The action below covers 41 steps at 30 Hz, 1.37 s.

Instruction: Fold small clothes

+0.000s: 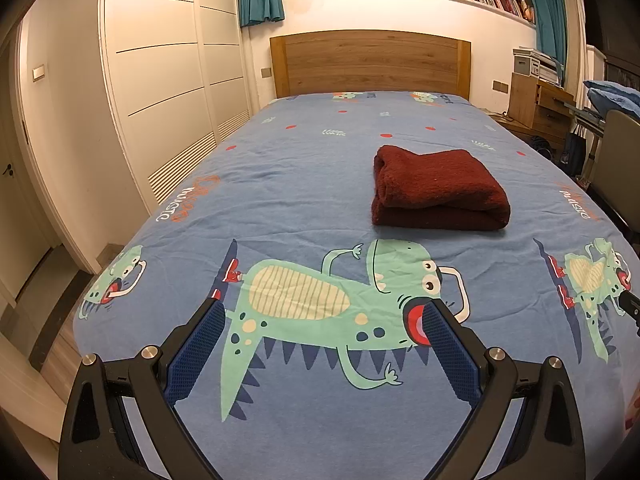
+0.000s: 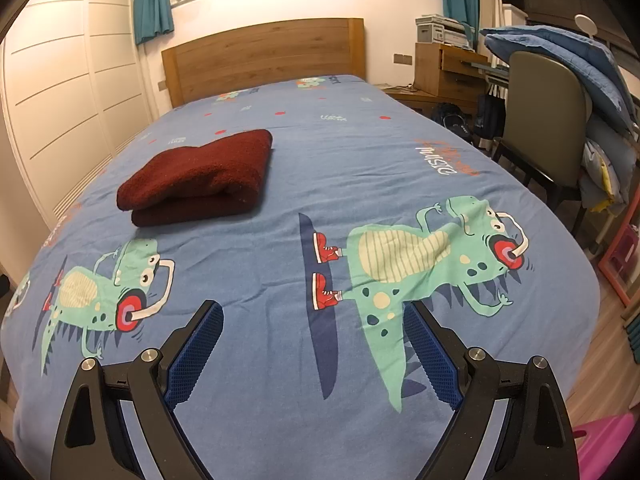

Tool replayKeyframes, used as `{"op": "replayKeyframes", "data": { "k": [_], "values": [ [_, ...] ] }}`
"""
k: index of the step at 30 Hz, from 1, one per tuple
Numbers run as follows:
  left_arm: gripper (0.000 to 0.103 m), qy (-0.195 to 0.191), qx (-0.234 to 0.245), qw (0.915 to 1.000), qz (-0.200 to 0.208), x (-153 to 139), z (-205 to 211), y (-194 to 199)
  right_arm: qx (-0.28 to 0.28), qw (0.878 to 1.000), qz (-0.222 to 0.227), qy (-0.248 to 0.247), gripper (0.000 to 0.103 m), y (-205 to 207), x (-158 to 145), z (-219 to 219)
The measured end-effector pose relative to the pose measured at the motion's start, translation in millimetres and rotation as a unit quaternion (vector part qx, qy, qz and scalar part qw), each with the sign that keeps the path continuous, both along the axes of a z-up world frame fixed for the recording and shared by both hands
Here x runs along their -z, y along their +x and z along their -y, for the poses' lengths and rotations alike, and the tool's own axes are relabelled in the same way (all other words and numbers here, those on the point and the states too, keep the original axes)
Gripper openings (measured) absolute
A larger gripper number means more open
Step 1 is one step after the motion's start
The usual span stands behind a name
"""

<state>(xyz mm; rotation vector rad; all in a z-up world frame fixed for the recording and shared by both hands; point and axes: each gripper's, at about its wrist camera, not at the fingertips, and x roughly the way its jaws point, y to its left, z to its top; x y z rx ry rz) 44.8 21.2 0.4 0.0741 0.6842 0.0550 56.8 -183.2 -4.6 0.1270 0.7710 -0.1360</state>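
A dark red fuzzy garment (image 1: 438, 190) lies folded into a thick rectangle on the blue dinosaur-print bed sheet (image 1: 304, 168). It also shows in the right wrist view (image 2: 204, 176), left of centre. My left gripper (image 1: 324, 312) is open and empty, above the foot of the bed, well short of the garment. My right gripper (image 2: 314, 314) is open and empty too, near the foot of the bed, to the right of the garment. A black tip of the right gripper (image 1: 631, 306) shows at the right edge of the left wrist view.
A wooden headboard (image 1: 370, 62) stands at the far end. White wardrobe doors (image 1: 168, 80) line the left side. A chair (image 2: 544, 120) with piled blue bedding (image 2: 560, 60) and a wooden desk (image 2: 448, 68) stand right of the bed. A pink stool (image 2: 604, 440) sits at lower right.
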Motion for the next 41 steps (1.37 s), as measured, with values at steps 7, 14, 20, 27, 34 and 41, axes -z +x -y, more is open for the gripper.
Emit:
{"op": "replayKeyframes", "data": {
  "k": [7, 14, 20, 27, 34, 41],
  "values": [
    [0.097, 0.001, 0.001, 1.0, -0.001, 0.1, -0.7, 0.1, 0.003, 1.0, 0.0, 0.0, 0.093, -0.9, 0.0, 1.2],
    [0.097, 0.001, 0.001, 1.0, -0.003, 2.1, -1.3, 1.4, 0.007, 1.0, -0.001, 0.0, 0.093, -1.6, 0.4, 2.9],
    [0.097, 0.001, 0.001, 1.0, -0.003, 3.1, -1.8, 1.9, 0.006, 1.0, -0.003, 0.0, 0.093, -1.0, 1.3, 3.3],
    [0.097, 0.001, 0.001, 1.0, -0.004, 4.4, -2.8, 2.9, 0.007, 1.0, -0.004, -0.001, 0.093, -0.3, 1.5, 3.2],
    [0.097, 0.001, 0.001, 1.0, -0.004, 5.2, -3.3, 3.5, 0.005, 1.0, -0.006, -0.001, 0.093, 1.7, 3.4, 2.6],
    [0.097, -0.001, 0.001, 1.0, -0.007, 7.6, -4.9, 5.6, 0.005, 1.0, -0.007, -0.001, 0.093, 2.0, 3.6, 2.4]
  ]
}}
